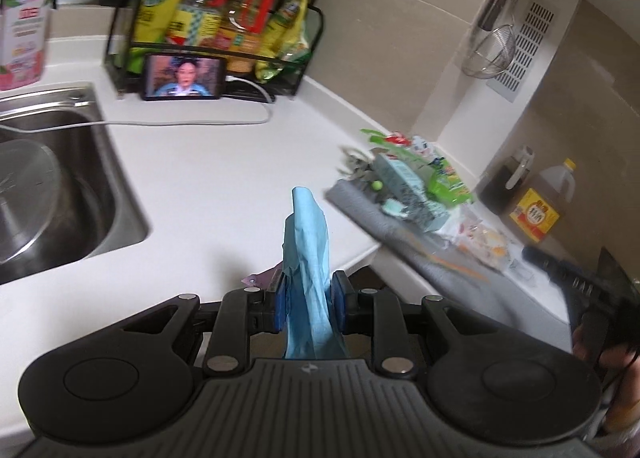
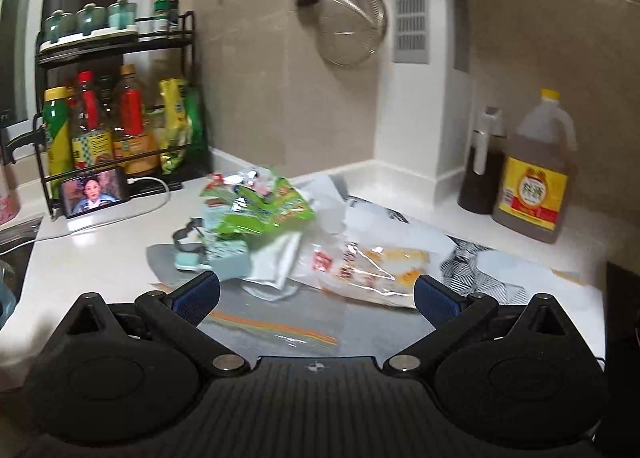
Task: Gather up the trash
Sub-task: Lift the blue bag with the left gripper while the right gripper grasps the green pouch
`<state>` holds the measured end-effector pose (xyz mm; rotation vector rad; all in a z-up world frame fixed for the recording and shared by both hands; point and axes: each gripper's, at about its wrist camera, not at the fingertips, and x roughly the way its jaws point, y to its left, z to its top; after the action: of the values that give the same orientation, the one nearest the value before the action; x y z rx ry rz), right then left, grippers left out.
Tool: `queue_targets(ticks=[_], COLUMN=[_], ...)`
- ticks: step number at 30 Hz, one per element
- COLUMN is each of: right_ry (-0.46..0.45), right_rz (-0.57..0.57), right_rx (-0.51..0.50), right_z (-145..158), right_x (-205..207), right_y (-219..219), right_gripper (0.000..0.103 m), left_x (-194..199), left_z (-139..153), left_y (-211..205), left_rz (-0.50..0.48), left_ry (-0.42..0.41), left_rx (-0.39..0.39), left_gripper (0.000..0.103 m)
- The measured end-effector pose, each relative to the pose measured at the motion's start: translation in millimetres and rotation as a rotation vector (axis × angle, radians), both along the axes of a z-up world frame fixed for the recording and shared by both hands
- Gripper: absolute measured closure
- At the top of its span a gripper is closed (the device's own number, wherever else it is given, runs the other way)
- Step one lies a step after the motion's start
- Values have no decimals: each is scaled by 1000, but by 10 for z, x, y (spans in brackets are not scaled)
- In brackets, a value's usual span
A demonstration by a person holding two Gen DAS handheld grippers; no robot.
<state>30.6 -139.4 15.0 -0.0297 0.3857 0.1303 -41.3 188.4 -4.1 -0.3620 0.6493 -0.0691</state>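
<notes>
Firmly around blue bag (image 1: 307,258), left gripper (image 1: 307,304) (right gripper (image 2: 316,298) agape)

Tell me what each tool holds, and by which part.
The left tool pinches a light blue bag partway along its bunched length. The right tool is open, holding nothing.
</notes>
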Motion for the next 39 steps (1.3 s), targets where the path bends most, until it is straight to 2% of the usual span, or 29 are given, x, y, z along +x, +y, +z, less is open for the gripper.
queue_targets(ticks=[4, 10, 19, 28, 35, 37, 38, 39], right_ry=[-10, -14, 47, 96, 125, 100, 81, 78], right_rz=[10, 36, 53, 45, 17, -8, -8, 4], right_rx=[-19, -28, -47, -271, -291, -297, -291, -279], right_z=[65, 190, 317, 76, -111, -151, -164, -177], right_x=[25, 168, 900, 1592, 1850, 1850, 1829, 1814], right_y=[134, 299, 597, 1023, 1107, 1085, 1066, 1046], right_gripper=[0, 0, 0, 0, 0, 6, 21, 29], left_x=[-154, -238, -244, -173, -109, -95, -90, -86], left_z=[-84, -151, -157, -208, -229, -234, -234, -236], left_y=[88, 206, 242, 322, 334, 330, 323, 312], left_rz=[25, 40, 37, 52, 58, 55, 53, 50], left_ry=[0, 11, 7, 31, 42, 44, 45, 46], left_rx=[25, 12, 1, -10, -2, -4, -3, -2], left_gripper=[77, 77, 77, 77, 77, 77, 77, 77])
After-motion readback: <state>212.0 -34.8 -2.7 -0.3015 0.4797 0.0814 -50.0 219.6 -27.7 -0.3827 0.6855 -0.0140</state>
